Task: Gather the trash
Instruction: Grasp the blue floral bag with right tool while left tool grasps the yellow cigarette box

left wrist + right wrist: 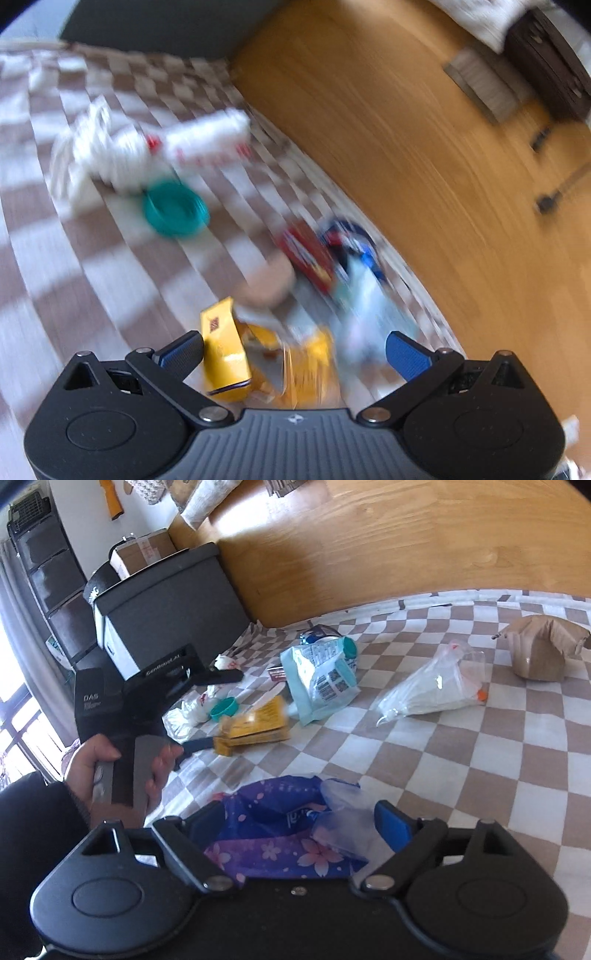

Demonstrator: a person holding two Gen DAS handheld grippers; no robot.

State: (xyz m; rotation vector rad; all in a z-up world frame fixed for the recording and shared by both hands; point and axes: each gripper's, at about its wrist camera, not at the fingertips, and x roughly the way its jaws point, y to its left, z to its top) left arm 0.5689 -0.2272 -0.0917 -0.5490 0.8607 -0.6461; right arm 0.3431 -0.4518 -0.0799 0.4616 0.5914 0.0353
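Between the right jaws lies a glossy purple plastic wrapper [280,834] printed with pink blossoms. Beyond them, a matt woven checked cloth [461,760] carries a clear shiny plastic bag [432,690] and a crumpled brown paper bag [539,650]. Between the left jaws, smooth yellow cardboard [225,354].

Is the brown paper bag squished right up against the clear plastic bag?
No, in the right wrist view the brown paper bag stands apart from the clear plastic bag, with bare checkered cloth between them.
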